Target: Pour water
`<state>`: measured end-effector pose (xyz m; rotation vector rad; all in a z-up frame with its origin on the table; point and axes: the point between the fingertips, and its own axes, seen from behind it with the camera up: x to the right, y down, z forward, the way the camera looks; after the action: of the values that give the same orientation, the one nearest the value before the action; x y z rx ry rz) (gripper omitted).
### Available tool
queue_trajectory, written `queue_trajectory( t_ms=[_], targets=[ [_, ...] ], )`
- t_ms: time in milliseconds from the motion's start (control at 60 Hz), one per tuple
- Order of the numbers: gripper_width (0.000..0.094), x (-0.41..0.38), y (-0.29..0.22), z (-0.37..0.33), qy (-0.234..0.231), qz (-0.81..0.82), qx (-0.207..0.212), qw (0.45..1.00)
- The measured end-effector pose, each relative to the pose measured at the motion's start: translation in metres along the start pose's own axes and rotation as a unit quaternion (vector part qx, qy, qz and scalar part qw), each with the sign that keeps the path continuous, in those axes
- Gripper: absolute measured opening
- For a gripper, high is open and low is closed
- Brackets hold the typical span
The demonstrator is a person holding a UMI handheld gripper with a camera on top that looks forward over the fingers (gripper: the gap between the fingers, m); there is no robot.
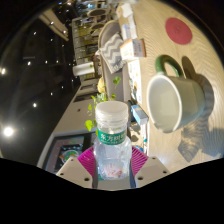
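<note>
Now gripper (pixel 111 168) clamps water bottle (pixel 111 135), tilted; green mug (pixel 178 100) near, open tabletop (pixel 150 40) beyond.

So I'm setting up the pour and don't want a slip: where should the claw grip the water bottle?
Grip the water bottle at mid-body around the green label, coming from the side. The body is straight and round there. It already sits between the claw pads, mouth toward the green mug.
</note>
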<state>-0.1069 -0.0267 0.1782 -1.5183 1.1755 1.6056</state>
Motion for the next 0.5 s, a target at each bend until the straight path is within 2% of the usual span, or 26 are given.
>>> queue_trajectory(
  t_ms=[150,350,500],
  targets=[
    [0.0423,-0.033,-0.022,-0.013,0.064,-0.283,0.023,0.957],
    [0.0423,-0.093,-0.092,-0.046,0.112,-0.542,0.093,0.828],
    [0.0423,-0.083,-0.168,-0.072,0.171,-0.653,0.122,0.728]
  ],
)
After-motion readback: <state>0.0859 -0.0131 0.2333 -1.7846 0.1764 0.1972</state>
